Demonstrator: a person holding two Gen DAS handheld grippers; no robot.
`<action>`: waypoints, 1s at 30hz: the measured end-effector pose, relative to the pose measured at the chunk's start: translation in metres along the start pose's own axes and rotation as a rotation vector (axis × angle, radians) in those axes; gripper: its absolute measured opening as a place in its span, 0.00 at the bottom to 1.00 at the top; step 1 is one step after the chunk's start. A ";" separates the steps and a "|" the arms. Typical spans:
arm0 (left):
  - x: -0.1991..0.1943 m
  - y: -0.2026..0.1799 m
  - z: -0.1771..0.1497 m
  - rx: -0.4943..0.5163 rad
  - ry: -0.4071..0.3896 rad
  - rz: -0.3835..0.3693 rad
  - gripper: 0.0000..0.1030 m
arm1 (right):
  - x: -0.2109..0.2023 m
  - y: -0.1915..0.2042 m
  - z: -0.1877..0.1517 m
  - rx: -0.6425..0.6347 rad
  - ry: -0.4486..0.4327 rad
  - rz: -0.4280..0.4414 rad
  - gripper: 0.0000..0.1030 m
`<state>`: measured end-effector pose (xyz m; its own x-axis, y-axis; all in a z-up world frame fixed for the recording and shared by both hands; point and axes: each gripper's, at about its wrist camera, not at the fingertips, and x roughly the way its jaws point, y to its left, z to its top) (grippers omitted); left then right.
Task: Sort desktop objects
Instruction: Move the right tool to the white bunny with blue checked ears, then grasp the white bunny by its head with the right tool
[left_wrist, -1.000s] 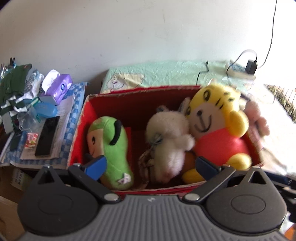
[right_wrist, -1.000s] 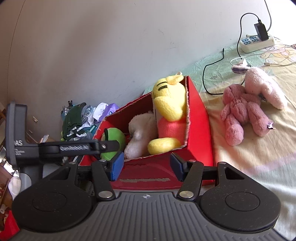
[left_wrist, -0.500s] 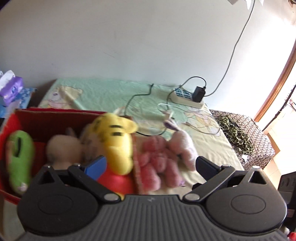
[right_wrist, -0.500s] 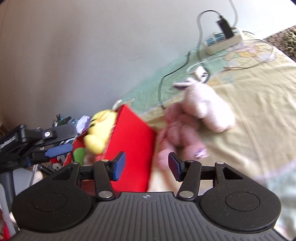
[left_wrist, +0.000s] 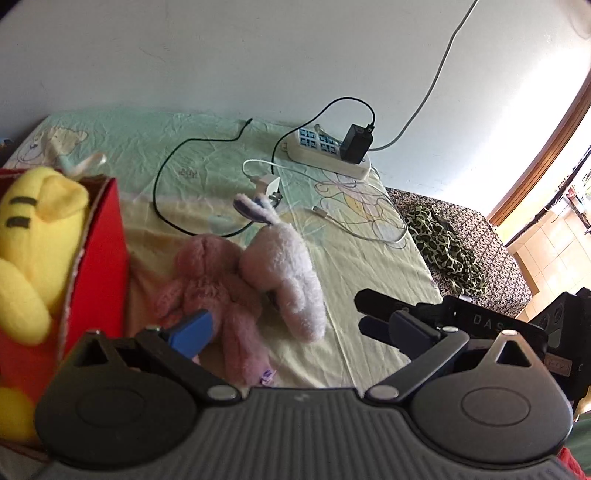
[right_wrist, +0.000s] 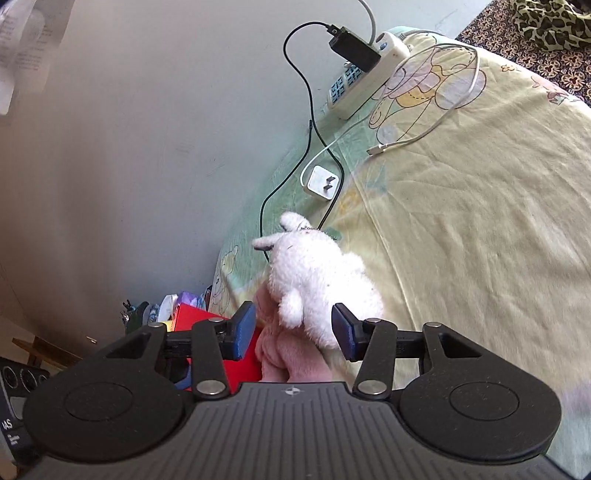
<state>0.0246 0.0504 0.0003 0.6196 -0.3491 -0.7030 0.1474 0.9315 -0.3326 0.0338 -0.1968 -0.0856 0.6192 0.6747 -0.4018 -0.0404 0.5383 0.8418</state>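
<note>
On the far left of the left wrist view stands a red box (left_wrist: 107, 236) with a big yellow plush toy (left_wrist: 37, 236) inside it. The toy's head pokes up over the box rim.

Just beside the box, on the yellow and green sheet (left_wrist: 369, 266), lies a pink plush toy (left_wrist: 210, 273). A pale, almost white plush bunny (left_wrist: 284, 266) lies right next to it, touching it. The two toys are outside the box.

The left gripper (left_wrist: 295, 328) hangs above the sheet, near the pink toy's legs. Its blue fingers are spread wide apart and pinch nothing.

Behind the toys, a black cable (left_wrist: 177, 158) and a white charger (left_wrist: 267, 184) lie on the sheet. Farther back sits a white power strip (left_wrist: 325, 151) with a black plug (left_wrist: 356, 144) in it, close to the wall.

To the right comes the right gripper (left_wrist: 369, 314), seen from the side in the left wrist view. In the right wrist view its fingers are spread too, one on each side of the pale bunny (right_wrist: 317, 280). The pads (right_wrist: 243, 332) look close to the fur, but I cannot tell if they touch it. The pink toy (right_wrist: 284, 354) lies under the bunny there, and a bit of the red box (right_wrist: 207, 325) shows on the left.
</note>
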 end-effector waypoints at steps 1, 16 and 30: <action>0.008 -0.002 0.000 -0.002 0.000 -0.003 0.97 | 0.003 -0.005 0.004 0.018 -0.002 0.003 0.47; 0.092 -0.007 0.015 -0.017 0.026 -0.028 0.84 | 0.046 -0.062 0.035 0.194 0.042 0.033 0.39; 0.109 -0.016 0.026 -0.018 0.028 -0.015 0.81 | 0.061 -0.074 0.036 0.293 0.125 0.114 0.20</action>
<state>0.1101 0.0004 -0.0545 0.5961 -0.3655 -0.7149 0.1419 0.9243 -0.3543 0.1028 -0.2130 -0.1594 0.5216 0.7890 -0.3246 0.1340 0.2999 0.9445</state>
